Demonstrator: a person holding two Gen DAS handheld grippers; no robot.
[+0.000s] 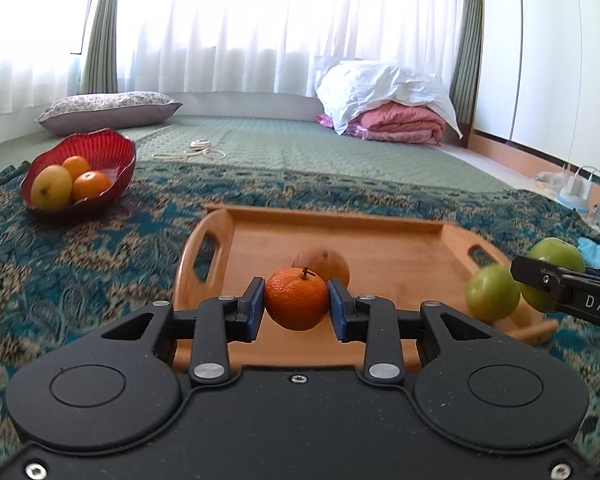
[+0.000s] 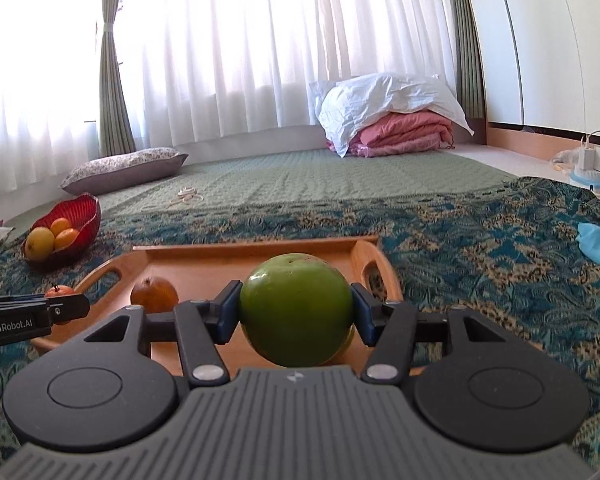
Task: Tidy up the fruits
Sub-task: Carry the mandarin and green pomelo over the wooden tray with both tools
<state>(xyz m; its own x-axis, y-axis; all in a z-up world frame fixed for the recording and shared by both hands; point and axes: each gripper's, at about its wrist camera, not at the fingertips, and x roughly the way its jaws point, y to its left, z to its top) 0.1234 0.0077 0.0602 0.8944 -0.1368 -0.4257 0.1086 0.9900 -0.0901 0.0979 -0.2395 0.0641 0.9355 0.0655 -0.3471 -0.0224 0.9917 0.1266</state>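
My left gripper [image 1: 296, 300] pinches a small stemmed orange mandarin [image 1: 296, 298], my right gripper [image 2: 296, 312] a round green apple [image 2: 296, 312], above the rectangular wooden tray [image 1: 380, 236] carrying one brownish-orange fruit [image 1: 324, 262] mid-tray; the red ribbed glass bowl [image 1: 100, 148] holds three fruits.

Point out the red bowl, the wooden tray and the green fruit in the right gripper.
red bowl [image 1: 112, 148], left wrist view, inner back wall.
wooden tray [image 1: 380, 248], left wrist view, bare floor.
green fruit [image 2: 296, 312], right wrist view, front face.

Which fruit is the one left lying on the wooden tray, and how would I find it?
Find the wooden tray on the blue patterned rug, near the red bowl. One fruit lies on the tray, a dull brownish-orange fruit towards its left side. It is darker and duller than the bright orange in the left gripper, and unlike the green fruit in the right gripper.
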